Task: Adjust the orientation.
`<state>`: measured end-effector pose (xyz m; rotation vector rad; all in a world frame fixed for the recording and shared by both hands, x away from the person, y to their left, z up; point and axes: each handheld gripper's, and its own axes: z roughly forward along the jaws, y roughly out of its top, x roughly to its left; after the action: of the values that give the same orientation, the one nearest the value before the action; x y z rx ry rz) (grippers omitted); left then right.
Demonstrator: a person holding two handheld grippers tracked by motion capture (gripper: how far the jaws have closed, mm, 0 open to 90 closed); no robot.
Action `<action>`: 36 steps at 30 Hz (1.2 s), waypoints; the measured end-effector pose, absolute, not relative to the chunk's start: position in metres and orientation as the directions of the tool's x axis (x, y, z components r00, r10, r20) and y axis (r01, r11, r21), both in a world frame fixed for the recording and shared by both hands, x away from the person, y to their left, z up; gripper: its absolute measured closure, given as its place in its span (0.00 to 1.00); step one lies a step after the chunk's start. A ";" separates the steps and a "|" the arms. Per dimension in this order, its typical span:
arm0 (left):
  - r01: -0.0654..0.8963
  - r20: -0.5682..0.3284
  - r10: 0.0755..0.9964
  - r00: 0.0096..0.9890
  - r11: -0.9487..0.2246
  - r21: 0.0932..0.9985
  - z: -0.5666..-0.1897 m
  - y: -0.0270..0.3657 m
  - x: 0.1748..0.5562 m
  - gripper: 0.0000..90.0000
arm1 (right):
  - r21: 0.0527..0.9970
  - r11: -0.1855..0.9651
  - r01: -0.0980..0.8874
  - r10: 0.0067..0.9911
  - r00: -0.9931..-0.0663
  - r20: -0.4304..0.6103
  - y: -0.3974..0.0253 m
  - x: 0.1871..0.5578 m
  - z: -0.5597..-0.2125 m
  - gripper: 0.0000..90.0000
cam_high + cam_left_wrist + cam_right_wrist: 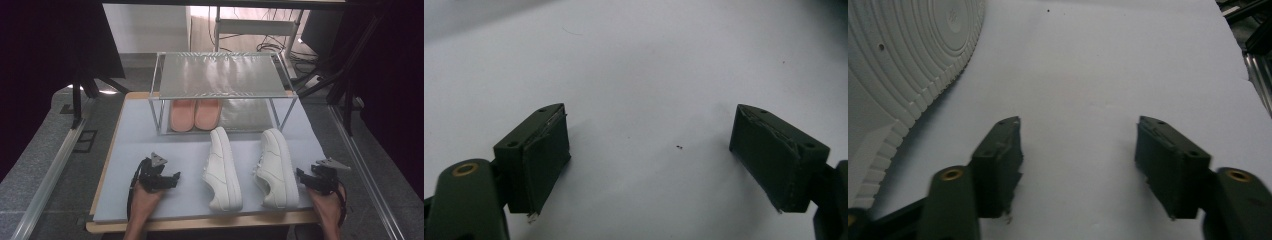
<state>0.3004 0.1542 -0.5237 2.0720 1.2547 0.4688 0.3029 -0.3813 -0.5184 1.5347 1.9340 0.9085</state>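
Nearest the high camera: two forearms entering from the bottom edge, each hand gripping a claw. Left claw (pixel 172 177) low over the pale tabletop (pixel 135 145), near its front left, jaws spread wide with bare surface between them in the left gripper view (pixel 649 150). Right claw (pixel 300 174) at the front right, just beside the outer white sneaker, jaws likewise spread and pinching nothing (pixel 1078 150). Ribbed white sole of that sneaker (pixel 903 65) at the upper left of the right gripper view, apart from the jaws.

Between the hands, two white sneakers lying on the tabletop, toes pointing away: left sneaker (pixel 222 167) near the middle, right sneaker (pixel 276 167) beside it, a gap between the pair. Behind them, a two-tier metal shoe rack (pixel 220 75) standing at the far side of the tabletop. On its lower shelf, toward the left, a pair of pink slippers (pixel 195 114) side by side, touching. Top shelf bare, shiny.
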 end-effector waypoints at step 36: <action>0.641 -0.028 0.879 0.476 -0.325 0.695 -0.524 0.154 0.300 0.18 | 0.805 0.299 0.512 0.834 -0.550 0.041 -0.334 0.283 -0.428 1.00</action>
<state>0.3000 0.1544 -0.5236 2.0771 1.2532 0.4729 0.2826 -0.3341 -0.4277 1.2053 2.1856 1.1372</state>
